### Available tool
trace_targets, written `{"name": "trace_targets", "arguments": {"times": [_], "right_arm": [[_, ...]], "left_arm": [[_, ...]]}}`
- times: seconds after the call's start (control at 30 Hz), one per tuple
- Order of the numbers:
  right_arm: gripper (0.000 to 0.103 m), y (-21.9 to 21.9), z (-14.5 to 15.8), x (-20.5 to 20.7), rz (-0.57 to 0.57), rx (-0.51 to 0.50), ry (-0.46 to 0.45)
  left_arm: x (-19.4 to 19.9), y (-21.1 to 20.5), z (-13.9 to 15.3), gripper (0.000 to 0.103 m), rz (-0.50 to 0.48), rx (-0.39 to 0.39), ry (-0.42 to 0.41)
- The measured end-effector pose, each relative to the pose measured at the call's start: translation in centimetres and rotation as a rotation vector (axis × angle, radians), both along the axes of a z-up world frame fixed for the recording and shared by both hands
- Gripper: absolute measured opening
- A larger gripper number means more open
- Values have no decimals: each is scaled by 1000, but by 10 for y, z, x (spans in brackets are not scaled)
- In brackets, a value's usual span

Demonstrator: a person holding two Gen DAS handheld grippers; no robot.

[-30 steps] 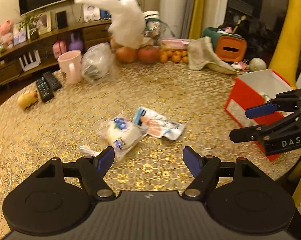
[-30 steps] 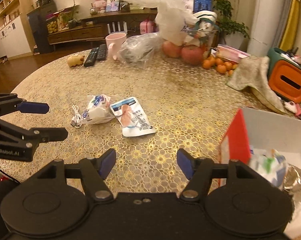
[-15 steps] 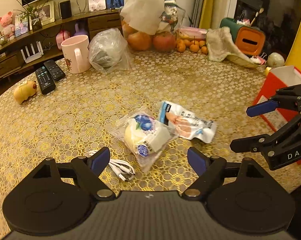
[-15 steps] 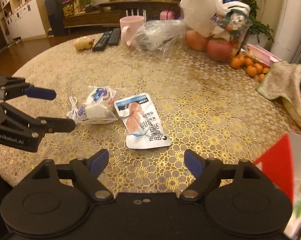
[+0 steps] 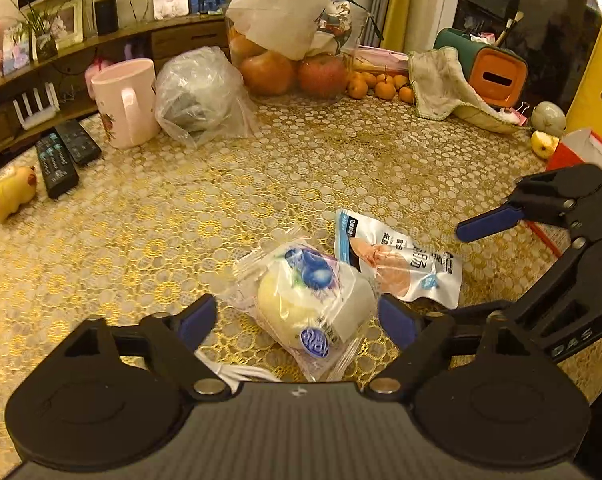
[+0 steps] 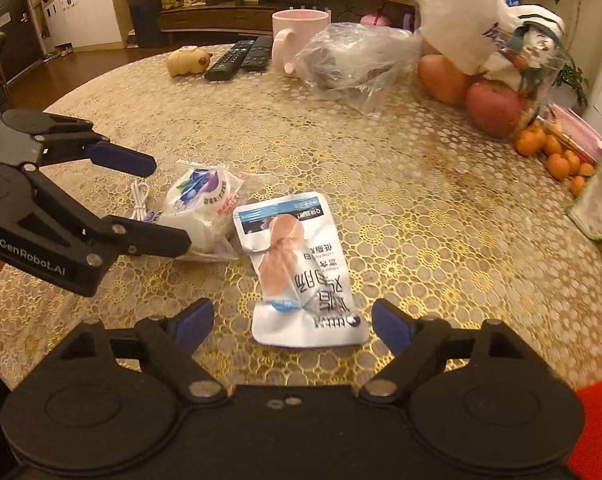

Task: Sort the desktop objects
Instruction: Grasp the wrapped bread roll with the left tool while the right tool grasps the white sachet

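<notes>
Two packets are bracketed by spread, empty jaws that have just been opening. The bun pack (image 5: 313, 304) lies lower centre before the left gripper (image 5: 297, 320). The pouch (image 6: 297, 268) lies before the right gripper (image 6: 291, 322) — long axis running up the frame, away from it.

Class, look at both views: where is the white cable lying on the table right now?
The white cable lies coiled on the tablecloth, on the left in the right wrist view, touching the clear snack bag; the left wrist view shows it poking out under the left gripper.

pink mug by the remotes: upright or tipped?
Upright. The pink mug stands on its base, open rim up, handle at the side.
</notes>
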State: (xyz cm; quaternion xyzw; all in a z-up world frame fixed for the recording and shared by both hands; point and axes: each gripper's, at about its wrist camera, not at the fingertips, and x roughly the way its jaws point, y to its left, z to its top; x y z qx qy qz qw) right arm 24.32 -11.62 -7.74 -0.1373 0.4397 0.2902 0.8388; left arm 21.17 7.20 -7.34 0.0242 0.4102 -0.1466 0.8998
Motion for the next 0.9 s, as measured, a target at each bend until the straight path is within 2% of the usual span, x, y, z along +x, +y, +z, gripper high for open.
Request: {"name": "trace_targets", "arguments": {"times": [0.17, 0.43, 0.6, 0.73, 0.83, 0.9], "right_arm": [[86, 6, -9, 8, 11, -16, -1], [86, 9, -18, 18, 18, -1, -11], [85, 11, -22, 19, 18, 0, -19], [79, 11, -22, 18, 3, 5, -32], [64, 10, -20, 16, 9, 7, -42], [62, 11, -19, 15, 5, 1, -42]], "left_arm": [[10, 1, -6, 100, -3, -33, 13], [24, 0, -14, 101, -23, -89, 55], [26, -5, -18, 100, -27, -70, 55], [25, -6, -16, 100, -24, -67, 38], [25, -5, -15, 99, -20, -73, 32], [23, -5, -14, 98, -19, -69, 24]]}}
